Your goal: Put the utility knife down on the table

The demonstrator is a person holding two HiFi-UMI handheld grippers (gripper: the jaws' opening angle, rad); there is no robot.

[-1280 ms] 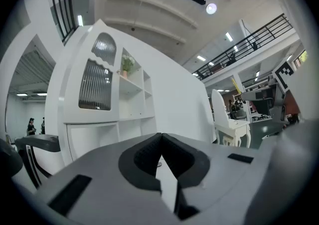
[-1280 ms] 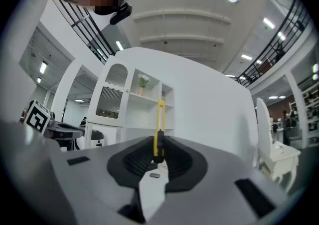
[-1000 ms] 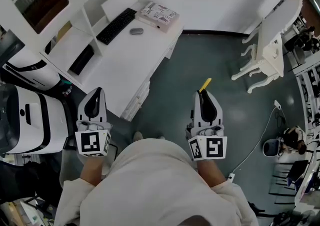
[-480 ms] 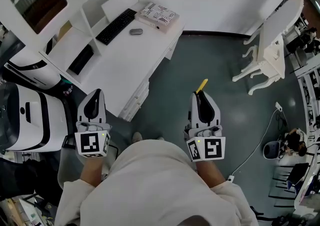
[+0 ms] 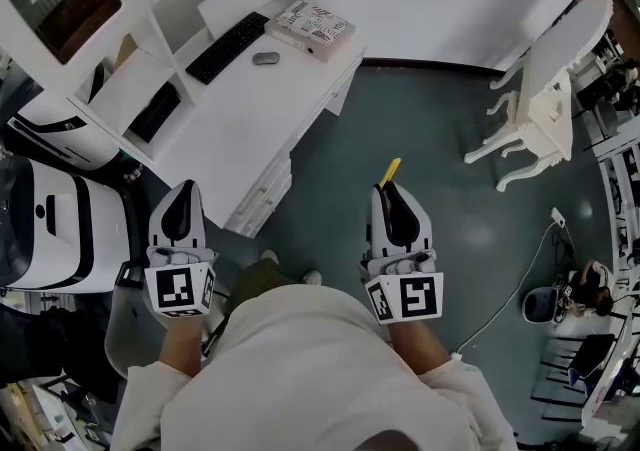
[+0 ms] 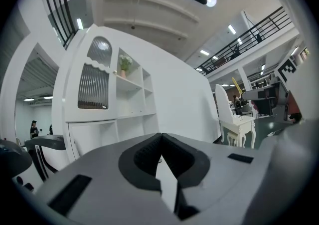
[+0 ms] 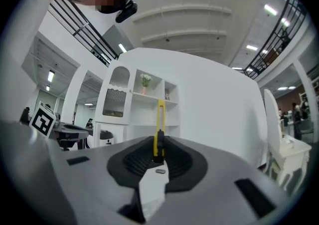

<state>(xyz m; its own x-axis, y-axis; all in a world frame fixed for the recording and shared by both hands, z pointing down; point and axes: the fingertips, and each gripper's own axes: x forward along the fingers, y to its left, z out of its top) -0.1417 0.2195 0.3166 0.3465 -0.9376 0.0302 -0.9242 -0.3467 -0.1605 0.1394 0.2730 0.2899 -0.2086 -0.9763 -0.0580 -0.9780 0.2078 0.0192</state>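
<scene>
Both held level: left tongs (image 5: 187, 187) closed, empty; right tongs (image 5: 386, 190) clamping utility knife (image 5: 390, 172).

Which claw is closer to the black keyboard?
Left. The left claw hovers by the desk's near edge, below the keyboard; the right claw, holding the utility knife, is over the floor.

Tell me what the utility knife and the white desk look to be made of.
Utility knife: probably a plastic casing, going by the uniform bright yellow, smooth body with a dark slider; no blade can be made out.
Desk: likely painted wood or laminate, judging by its even, matte white top and drawer fronts; the look leaves open which.
</scene>
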